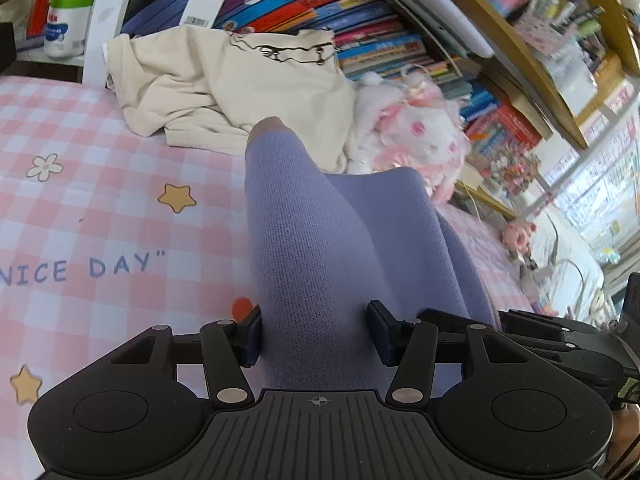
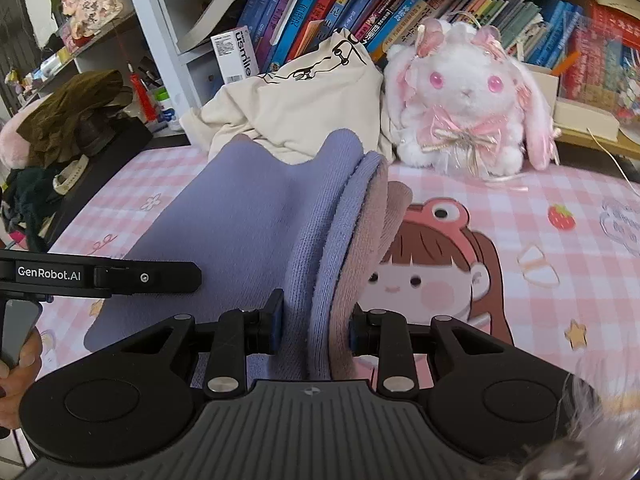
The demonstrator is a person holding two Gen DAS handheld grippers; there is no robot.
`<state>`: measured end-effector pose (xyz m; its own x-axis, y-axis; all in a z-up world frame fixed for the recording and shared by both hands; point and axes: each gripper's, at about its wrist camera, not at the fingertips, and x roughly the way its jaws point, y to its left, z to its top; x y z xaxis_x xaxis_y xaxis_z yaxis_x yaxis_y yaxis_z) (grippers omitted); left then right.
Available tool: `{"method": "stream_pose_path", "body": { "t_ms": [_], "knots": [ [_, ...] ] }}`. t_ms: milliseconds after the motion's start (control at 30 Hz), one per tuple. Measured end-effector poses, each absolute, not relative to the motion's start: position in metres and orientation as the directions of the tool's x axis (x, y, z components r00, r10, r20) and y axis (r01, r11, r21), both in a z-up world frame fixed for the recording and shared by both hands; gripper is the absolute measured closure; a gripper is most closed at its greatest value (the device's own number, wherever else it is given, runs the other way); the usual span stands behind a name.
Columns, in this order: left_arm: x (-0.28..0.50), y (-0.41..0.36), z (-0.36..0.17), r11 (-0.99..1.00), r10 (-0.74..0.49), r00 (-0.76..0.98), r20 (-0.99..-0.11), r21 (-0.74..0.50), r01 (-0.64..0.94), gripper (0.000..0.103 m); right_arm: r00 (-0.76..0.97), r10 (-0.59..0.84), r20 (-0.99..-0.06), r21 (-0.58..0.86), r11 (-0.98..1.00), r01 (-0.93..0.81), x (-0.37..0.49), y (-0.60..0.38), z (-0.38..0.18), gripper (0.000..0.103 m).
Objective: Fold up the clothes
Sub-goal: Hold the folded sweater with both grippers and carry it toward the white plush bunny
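A lavender knit garment with a dusty-pink cuff hangs stretched between my two grippers above the pink checked bed cover. My left gripper is shut on a thick bunch of the lavender fabric. My right gripper is shut on the folded lavender and pink edge of the same garment. The left gripper's body shows in the right wrist view at the left. A crumpled cream garment with a black line drawing lies behind, also in the right wrist view.
A white and pink plush rabbit sits against a shelf of books at the back. A dark pile of clothes lies at the left edge of the bed. The bed cover shows a cartoon girl print.
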<state>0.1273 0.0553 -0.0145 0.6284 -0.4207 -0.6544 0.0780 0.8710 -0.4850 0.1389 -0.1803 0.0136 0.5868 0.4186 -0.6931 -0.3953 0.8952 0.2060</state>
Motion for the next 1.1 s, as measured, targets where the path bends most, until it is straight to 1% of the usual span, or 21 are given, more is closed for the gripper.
{"method": "stream_pose_path", "body": {
  "t_ms": [233,500,567,633,833,900,933,967,1000,1067,1100],
  "knots": [
    [0.158,0.058,-0.029,0.871,-0.404,0.626,-0.668,-0.49,0.039,0.051,0.553,0.402,-0.73,0.226,0.905,-0.36,0.182,-0.172,0.003,0.076],
    [0.185,0.066,-0.038,0.87,-0.396,0.619,-0.678,-0.493,0.017,0.051,0.535,0.418,-0.734,0.272,0.903,-0.332,0.213,-0.168,-0.011,0.075],
    [0.191,0.071,-0.042,0.864,-0.4,0.616,-0.678,-0.504,0.007,0.051,0.527,0.425,-0.736,0.29,0.901,-0.322,0.222,-0.168,-0.016,0.071],
    [0.195,0.075,-0.044,0.857,-0.405,0.62,-0.671,-0.515,0.003,0.05,0.52,0.439,-0.733,0.316,0.897,-0.31,0.23,-0.169,-0.019,0.07],
    [0.206,0.08,-0.052,0.843,-0.423,0.622,-0.659,-0.538,0.003,0.045,0.52,0.466,-0.716,0.37,0.885,-0.283,0.243,-0.175,-0.027,0.065],
    [0.207,0.079,-0.053,0.847,-0.421,0.62,-0.662,-0.532,0.007,0.041,0.521,0.471,-0.712,0.387,0.882,-0.27,0.245,-0.177,-0.03,0.063],
    [0.208,0.078,-0.054,0.848,-0.42,0.62,-0.663,-0.53,0.008,0.039,0.521,0.474,-0.71,0.398,0.88,-0.258,0.245,-0.178,-0.032,0.061],
    [0.208,0.078,-0.054,0.849,-0.417,0.621,-0.663,-0.529,0.005,0.035,0.522,0.475,-0.708,0.409,0.879,-0.245,0.245,-0.179,-0.033,0.058],
    [0.208,0.078,-0.055,0.848,-0.415,0.625,-0.661,-0.53,0.002,0.035,0.522,0.476,-0.707,0.419,0.878,-0.232,0.245,-0.181,-0.035,0.056],
    [0.21,0.078,-0.055,0.85,-0.411,0.627,-0.662,-0.526,0.002,0.034,0.524,0.476,-0.707,0.43,0.876,-0.216,0.244,-0.183,-0.035,0.049],
    [0.21,0.077,-0.053,0.856,-0.402,0.628,-0.666,-0.517,-0.001,0.031,0.524,0.474,-0.707,0.427,0.878,-0.217,0.243,-0.183,-0.034,0.048]
  ]
}}
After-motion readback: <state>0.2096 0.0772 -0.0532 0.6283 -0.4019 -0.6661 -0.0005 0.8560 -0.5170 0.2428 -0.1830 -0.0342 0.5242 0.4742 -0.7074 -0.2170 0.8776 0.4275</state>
